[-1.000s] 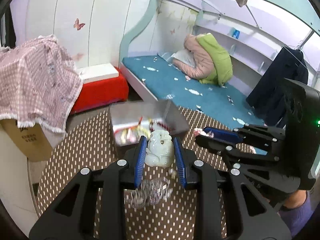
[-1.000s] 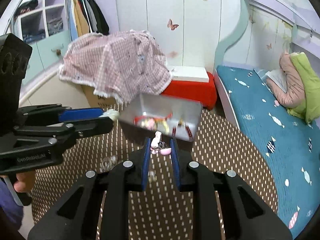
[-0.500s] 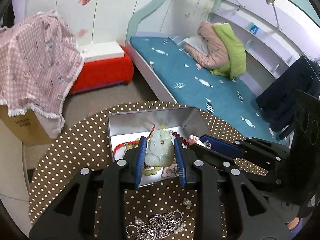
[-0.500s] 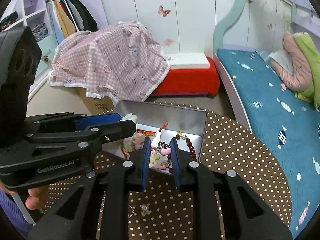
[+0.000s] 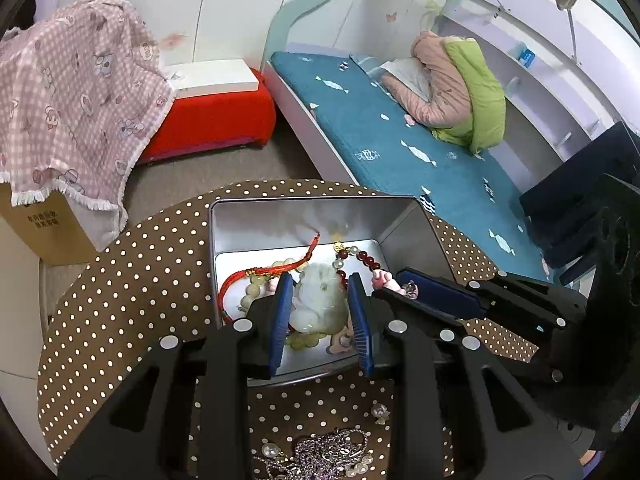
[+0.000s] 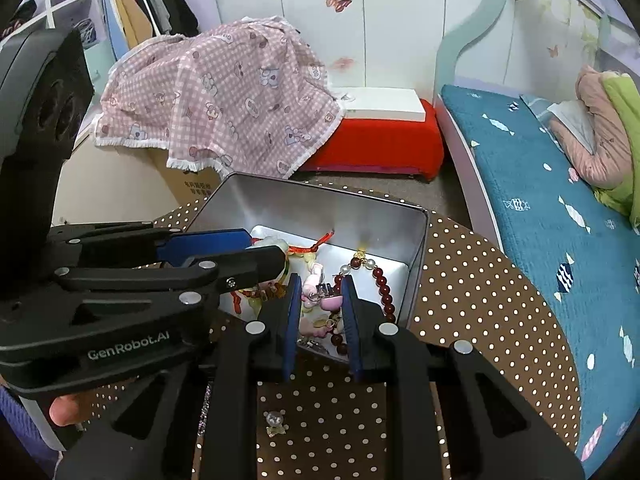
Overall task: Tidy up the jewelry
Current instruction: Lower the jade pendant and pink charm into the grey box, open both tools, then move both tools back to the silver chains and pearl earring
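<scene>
the left gripper (image 5: 320,312) was clenched on a pale green jade pendant (image 5: 318,300), low in the centre of the left wrist view, blue pads pressing it from both sides. the pendant hung right over the open metal tin (image 5: 304,216), above the beads and red cord (image 5: 260,276) lying on the tin's floor. whether it touched them, i couldn't tell.

in the right wrist view, the right gripper (image 6: 320,312) was grasping a small pink charm (image 6: 320,300) with a bit of metal clasp, pinched between its pads at lower centre of the frame, also over the tin (image 6: 416,240). a dark red bead strand (image 6: 380,284) lay in the tin just right of those pads.

the two grippers sat side by side, the right one's tips poking in from the right of the left view (image 5: 400,280).

down at the bottom of the left view, a silver chain (image 5: 324,456) with pearls lay on the brown dotted table (image 5: 120,280), outside the tin. a small clear bead charm (image 6: 275,424) lay there too.
</scene>
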### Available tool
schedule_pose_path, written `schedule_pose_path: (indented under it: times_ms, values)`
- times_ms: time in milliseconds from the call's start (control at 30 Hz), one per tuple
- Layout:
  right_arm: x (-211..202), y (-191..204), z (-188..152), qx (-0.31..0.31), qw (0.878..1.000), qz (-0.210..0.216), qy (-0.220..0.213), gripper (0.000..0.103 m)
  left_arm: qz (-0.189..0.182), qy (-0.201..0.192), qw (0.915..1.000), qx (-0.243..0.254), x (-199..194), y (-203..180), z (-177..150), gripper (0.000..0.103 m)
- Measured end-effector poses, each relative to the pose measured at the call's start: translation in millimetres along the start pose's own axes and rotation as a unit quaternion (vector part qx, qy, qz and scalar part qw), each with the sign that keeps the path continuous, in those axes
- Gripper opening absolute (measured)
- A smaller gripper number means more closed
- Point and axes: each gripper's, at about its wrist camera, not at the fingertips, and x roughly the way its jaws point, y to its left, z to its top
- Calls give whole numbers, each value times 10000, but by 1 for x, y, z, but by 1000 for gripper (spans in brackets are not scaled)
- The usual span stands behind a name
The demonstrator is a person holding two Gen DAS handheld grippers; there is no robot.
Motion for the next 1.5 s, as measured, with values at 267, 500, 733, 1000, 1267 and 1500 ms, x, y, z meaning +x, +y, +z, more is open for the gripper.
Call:
schedule_pose_path:
  times_ms: [267, 500, 733, 1000, 1267, 1500]
  values:
    - [4, 1, 4, -65, 9998, 23, 161, 19, 32, 35, 10000, -17, 0, 1, 0, 30]
    - [3, 0, 3, -16, 9999, 37, 146, 20, 98, -38, 9999, 20, -5, -4, 1, 43]
    - [-7, -2, 1, 28, 10000, 17, 15, 32, 71, -101, 9999, -9, -12, -2, 1, 43]
    - [-42, 0, -7, 35, 9994, -47, -345, 45, -30, -442, 9990, -14, -55, -2, -7, 61]
    - [-84, 10, -27, -61, 9975, 2, -702, 52, 180, -984, 9946, 294, -113, -8, -35, 77]
    - [-99, 12, -63, -13, 9971, 0, -757, 59, 469, -1109, 9919, 397, -125, -2, -79, 78]
